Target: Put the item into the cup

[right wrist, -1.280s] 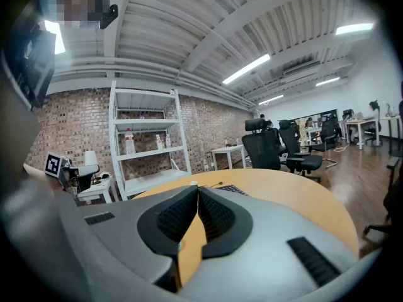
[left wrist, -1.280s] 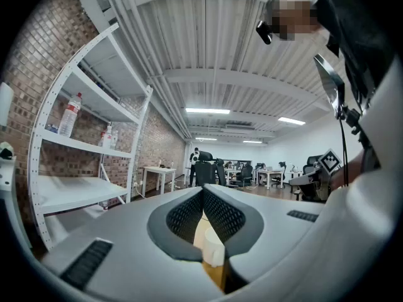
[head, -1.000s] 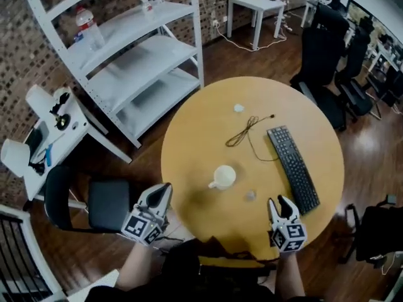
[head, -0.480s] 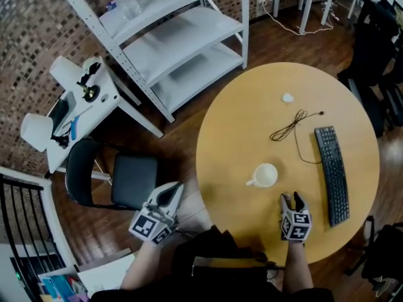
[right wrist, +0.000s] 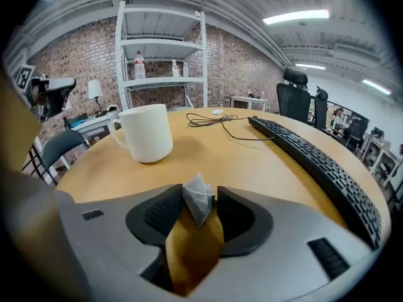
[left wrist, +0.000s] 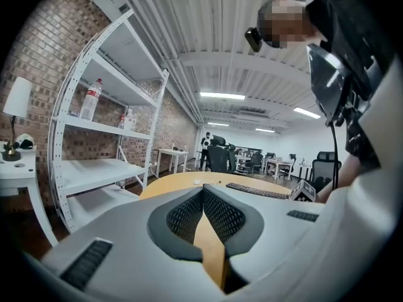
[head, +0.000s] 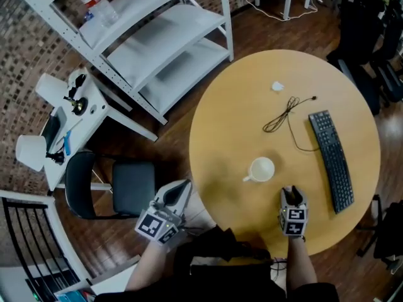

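A white mug (head: 262, 168) stands on the round wooden table (head: 220, 124); in the right gripper view the mug (right wrist: 146, 133) is ahead and to the left. My right gripper (head: 290, 194) rests low on the table just right of and nearer than the mug. A small pyramid tea bag (right wrist: 198, 201) sits between the right gripper's (right wrist: 199, 190) pads, which touch it on both sides as the jaws are closing. My left gripper (head: 182, 187) hangs off the table's left edge, and in its own view the left gripper (left wrist: 203, 190) is shut with nothing in it.
A black keyboard (head: 332, 159) lies to the right, with a thin black cable (head: 283, 115) and a small white object (head: 277, 86) beyond the mug. A white shelf unit (head: 151, 36) and a black chair (head: 119, 184) stand left of the table.
My right gripper has moved forward to the tea bag near the mug, opened wide and closed round it. The left gripper stayed by the table's left edge.
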The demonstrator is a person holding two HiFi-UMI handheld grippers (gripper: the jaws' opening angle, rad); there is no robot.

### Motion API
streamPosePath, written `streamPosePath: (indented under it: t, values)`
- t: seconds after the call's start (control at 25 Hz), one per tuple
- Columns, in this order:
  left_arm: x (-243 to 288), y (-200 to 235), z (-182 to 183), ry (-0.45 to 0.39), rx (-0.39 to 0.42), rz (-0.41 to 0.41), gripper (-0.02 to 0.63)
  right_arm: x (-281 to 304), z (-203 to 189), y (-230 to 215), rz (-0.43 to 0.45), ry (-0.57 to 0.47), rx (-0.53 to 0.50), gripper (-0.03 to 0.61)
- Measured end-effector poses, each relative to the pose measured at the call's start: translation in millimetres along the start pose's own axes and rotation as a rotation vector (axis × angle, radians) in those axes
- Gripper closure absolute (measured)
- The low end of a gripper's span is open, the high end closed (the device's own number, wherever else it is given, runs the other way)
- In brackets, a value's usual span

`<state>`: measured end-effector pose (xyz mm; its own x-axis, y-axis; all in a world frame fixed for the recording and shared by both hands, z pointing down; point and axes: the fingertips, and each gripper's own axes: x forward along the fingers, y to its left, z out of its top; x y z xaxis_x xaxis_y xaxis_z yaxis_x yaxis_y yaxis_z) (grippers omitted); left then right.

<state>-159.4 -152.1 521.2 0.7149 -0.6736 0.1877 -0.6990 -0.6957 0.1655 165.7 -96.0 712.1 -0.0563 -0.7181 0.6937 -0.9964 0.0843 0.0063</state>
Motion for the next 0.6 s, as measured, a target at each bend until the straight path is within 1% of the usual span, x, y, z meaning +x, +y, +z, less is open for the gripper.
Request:
streamPosePath:
  t: [0.04,0.12,0.2,0.28,0.36,0.44,0.52,0.6]
  values:
    - [2,-1,1,-0.002,-0.005,-0.006,0.618,1,-1,-1,0.001,0.001,-0.011,0.427]
    - [4,-3,-1,0.008,-0.001,-0.019,0.618,3,-7,-4,-0.001,0.005,-0.008,0.485]
    - [4,-3,-1,0.015,0.005,-0.025,0.618,-1,-5,-4,0.001,0.0,0.008,0.491]
    - [4,-2,1,0.004,0.0,-0.023,0.618,-9,8,-4,-0.003,-0.022,0.005,0.492]
    - [2,0,2,-0.008,-0.007,-0.021,0.618,-19,31,-5,-0.006,-0.071,0.005,0.492]
    - [1,2,1,-0.017,0.0,-0.022,0.618,-31,61,-3,0.003,-0.142,0.014,0.492]
    - [0,4,0,-0.025,0.007,-0.021,0.618,-44,95,2,0.021,-0.215,0.009,0.492]
    - [0,7,4,-0.042,0.006,-0.015,0.618,-56,125,13,0.051,-0.273,-0.017,0.492]
